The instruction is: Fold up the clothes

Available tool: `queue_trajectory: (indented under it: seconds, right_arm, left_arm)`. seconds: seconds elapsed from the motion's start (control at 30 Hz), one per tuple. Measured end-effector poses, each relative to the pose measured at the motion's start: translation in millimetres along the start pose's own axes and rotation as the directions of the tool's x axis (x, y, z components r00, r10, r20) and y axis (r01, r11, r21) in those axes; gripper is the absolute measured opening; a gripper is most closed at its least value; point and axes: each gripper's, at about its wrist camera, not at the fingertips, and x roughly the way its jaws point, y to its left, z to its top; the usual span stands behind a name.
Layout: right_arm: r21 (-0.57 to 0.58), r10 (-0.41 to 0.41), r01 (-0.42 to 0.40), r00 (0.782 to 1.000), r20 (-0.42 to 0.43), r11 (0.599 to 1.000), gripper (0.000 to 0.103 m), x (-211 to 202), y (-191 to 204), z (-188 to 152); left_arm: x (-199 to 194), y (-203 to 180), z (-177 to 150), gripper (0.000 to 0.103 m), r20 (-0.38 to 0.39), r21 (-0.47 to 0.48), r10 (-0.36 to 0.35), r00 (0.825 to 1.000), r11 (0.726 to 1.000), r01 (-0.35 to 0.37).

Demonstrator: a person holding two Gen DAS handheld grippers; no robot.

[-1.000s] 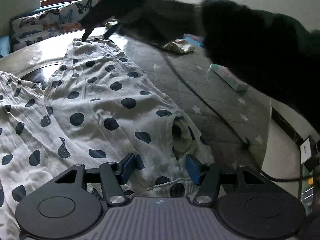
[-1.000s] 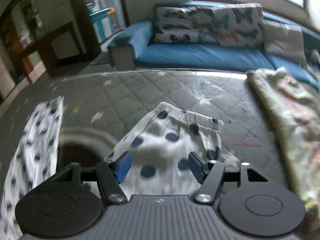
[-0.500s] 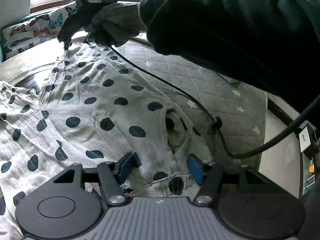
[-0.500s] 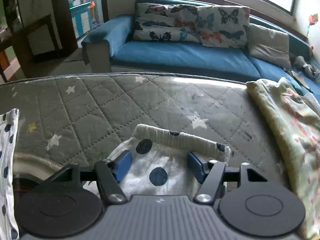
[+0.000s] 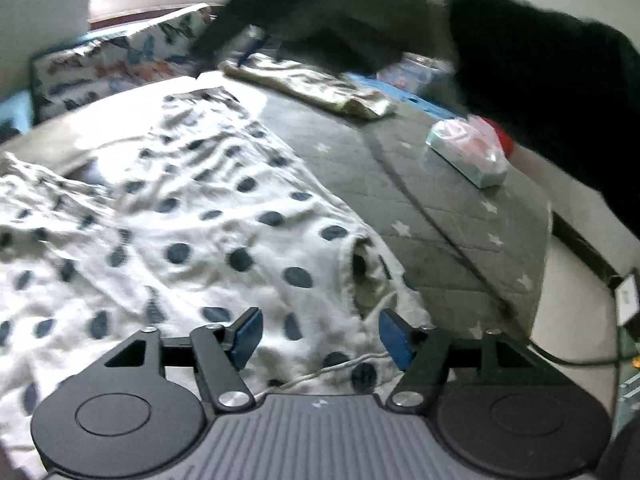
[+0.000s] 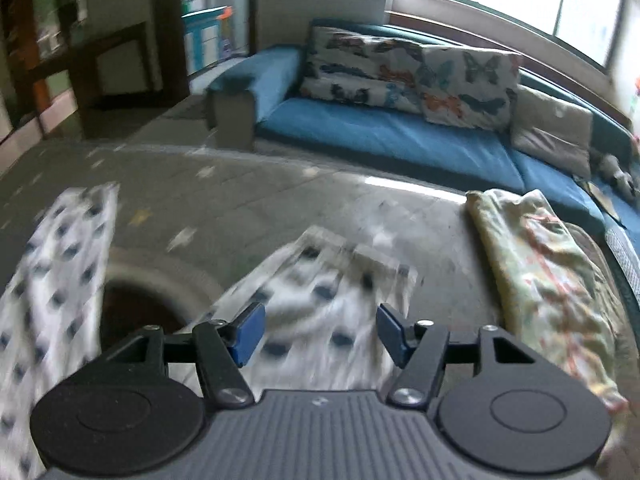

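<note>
Polka-dot garment (image 5: pixel 208 220) lay rumpled and unfolded across the surface (image 5: pixel 460 216). Left tongs (image 5: pixel 316 334) were opening over its hem; right tongs (image 6: pixel 318 334) stood apart, gripping nothing. Folding looked barely begun.

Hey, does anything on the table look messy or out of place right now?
Yes. The polka-dot garment lies rumpled and unfolded on the grey quilted cover, one part sagging into a round opening. A tissue pack sits nearby.
</note>
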Motion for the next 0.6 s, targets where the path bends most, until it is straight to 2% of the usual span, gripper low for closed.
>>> queue_trajectory:
  seconds: [0.13, 0.27, 0.43, 0.6]
  right_arm:
    - [-0.049, 0.072, -0.073, 0.997, -0.021, 0.996, 0.064, -47.7, 21.2, -46.4]
    - [-0.082, 0.158, -0.161, 0.986, -0.046, 0.984, 0.064, -86.8, 51.6, -99.0]
    - [-0.159, 0.242, -0.247, 0.969, -0.046, 0.956, 0.064, -120.2, 96.1, -152.4]
    - [-0.239, 0.284, -0.283, 0.958, -0.032, 0.929, 0.064, -142.7, 130.5, -191.2]
  left_arm:
    - [-21.3, 6.2, -11.1, 0.072, 0.008, -0.031, 0.083, 0.996, 0.996, -0.083]
    - [-47.0, 17.2, -31.0, 0.072, 0.015, -0.074, 0.167, 0.986, 0.983, -0.165]
    - [-81.9, 30.5, -57.0, 0.072, 0.024, -0.133, 0.279, 0.960, 0.953, -0.274]
    - [-108.0, 41.9, -80.4, 0.072, 0.022, -0.234, 0.331, 0.943, 0.919, -0.318]
